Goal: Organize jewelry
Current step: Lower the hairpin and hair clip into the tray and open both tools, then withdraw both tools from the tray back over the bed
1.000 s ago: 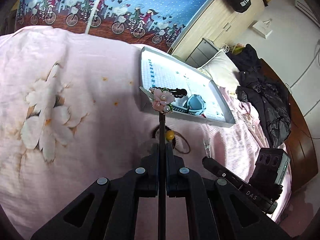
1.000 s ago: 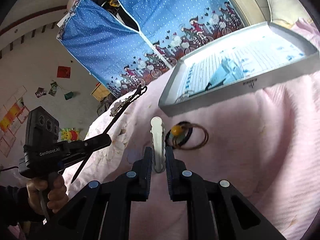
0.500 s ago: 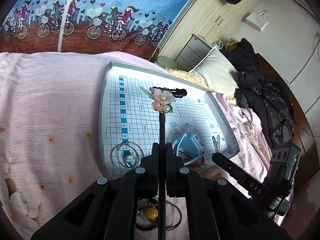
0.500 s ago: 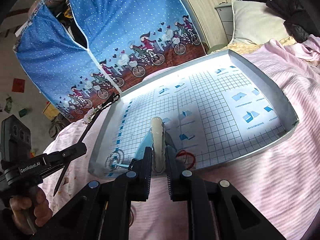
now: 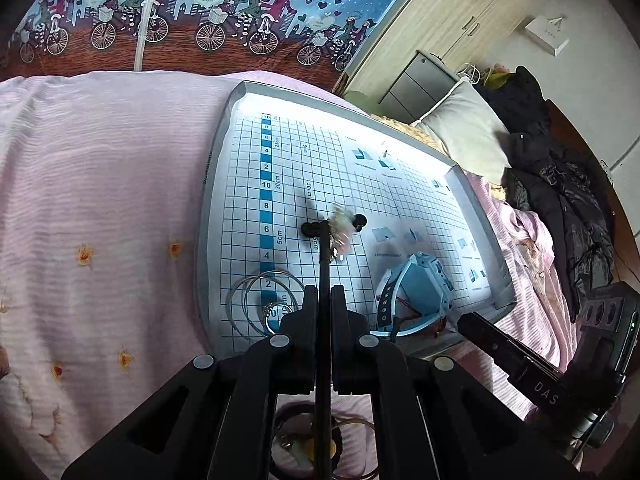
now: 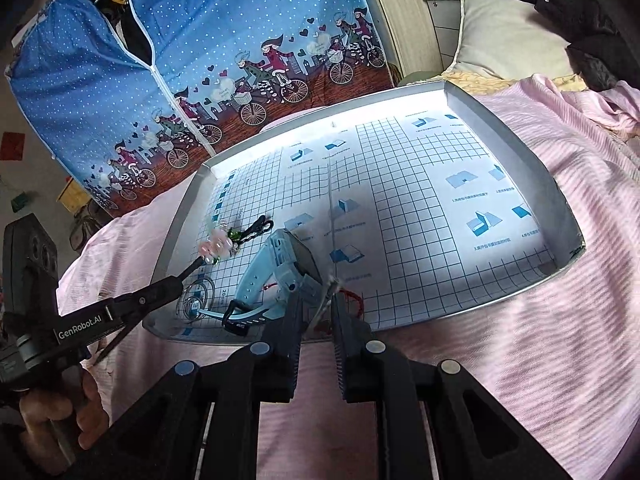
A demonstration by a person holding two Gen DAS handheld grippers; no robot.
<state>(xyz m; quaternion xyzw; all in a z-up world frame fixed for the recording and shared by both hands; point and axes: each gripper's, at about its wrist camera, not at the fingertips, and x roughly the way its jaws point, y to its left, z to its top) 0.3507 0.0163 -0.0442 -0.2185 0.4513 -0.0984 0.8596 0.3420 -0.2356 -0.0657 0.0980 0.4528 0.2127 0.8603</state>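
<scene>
The tray (image 5: 216, 184) has a printed grid liner whose blue ruler strip (image 5: 266, 200), just inside the left wall, carries white digits: 10, 8, 6, 4, 2, 10, 8, 6, 4, 2. Beside the strip stand "30cm", "25cm" and "5cm". Captions under the small blue diagrams on the liner are too small to read. The left tool (image 6: 192, 268) bears "GenRobot.AI" in white along its body; the right tool (image 5: 472, 322) bears "DAS"

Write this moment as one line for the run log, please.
left hand-held gripper: shut on flower hairpin over tray | right hand-held gripper: open, clip between fingers
</scene>
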